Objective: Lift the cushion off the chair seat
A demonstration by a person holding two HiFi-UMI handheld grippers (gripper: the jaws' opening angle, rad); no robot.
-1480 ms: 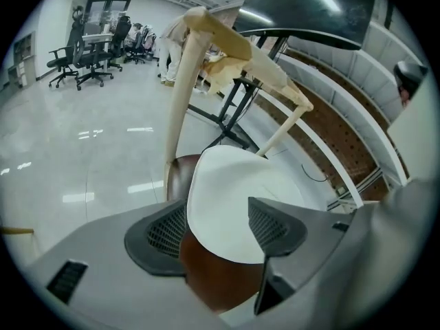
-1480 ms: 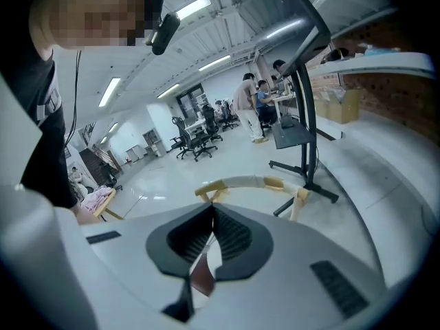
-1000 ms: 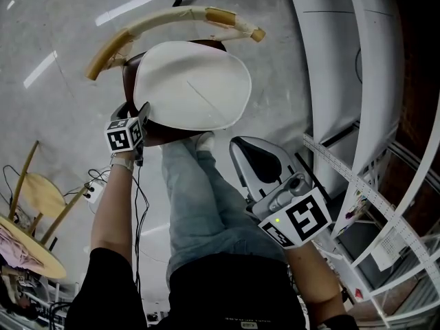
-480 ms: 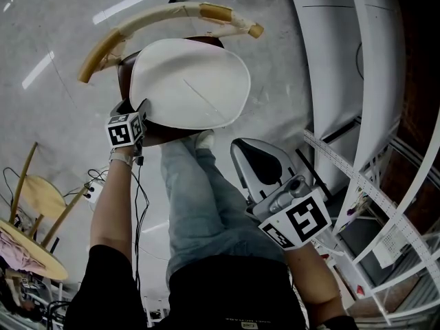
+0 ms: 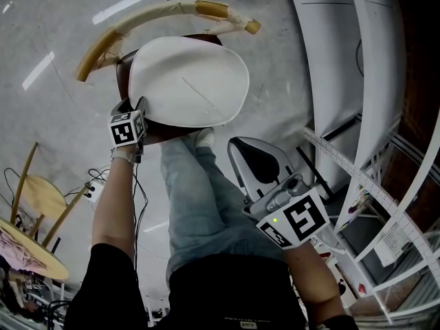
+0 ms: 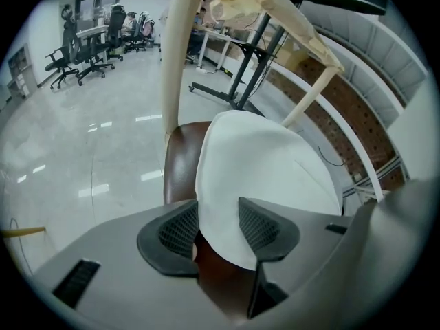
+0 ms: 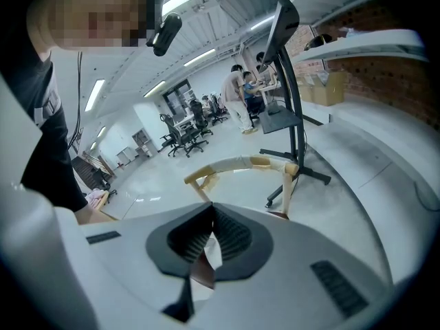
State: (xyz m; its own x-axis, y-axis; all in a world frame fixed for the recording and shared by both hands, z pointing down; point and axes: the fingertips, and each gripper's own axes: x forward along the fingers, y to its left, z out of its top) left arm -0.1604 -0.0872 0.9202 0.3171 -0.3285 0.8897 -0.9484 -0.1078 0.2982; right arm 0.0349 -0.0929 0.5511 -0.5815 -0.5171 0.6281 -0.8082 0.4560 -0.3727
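Note:
A white oval cushion [image 5: 192,81] lies on the brown seat [image 5: 124,78] of a chair with a curved wooden backrest [image 5: 158,12]. My left gripper [image 5: 134,106] is at the cushion's near left edge. In the left gripper view its jaws have just been closing, and the cushion [image 6: 268,163] edge fills the gap between the pads [image 6: 180,229] of the left gripper [image 6: 218,229], above the brown seat [image 6: 180,163]. My right gripper [image 5: 240,150] hangs shut beside the person's leg, apart from the chair. In its own view the right gripper [image 7: 210,215] holds nothing.
The person's jeans leg [image 5: 199,191] and shoe [image 5: 204,140] stand just in front of the seat. A curved white desk [image 5: 371,60] and a white frame [image 5: 385,184] close off the right. A wooden chair [image 5: 38,194] and cables [image 5: 141,205] are at the lower left.
The left gripper has stayed at the cushion's near left edge. The cushion still lies flat on the seat. The right gripper has barely shifted.

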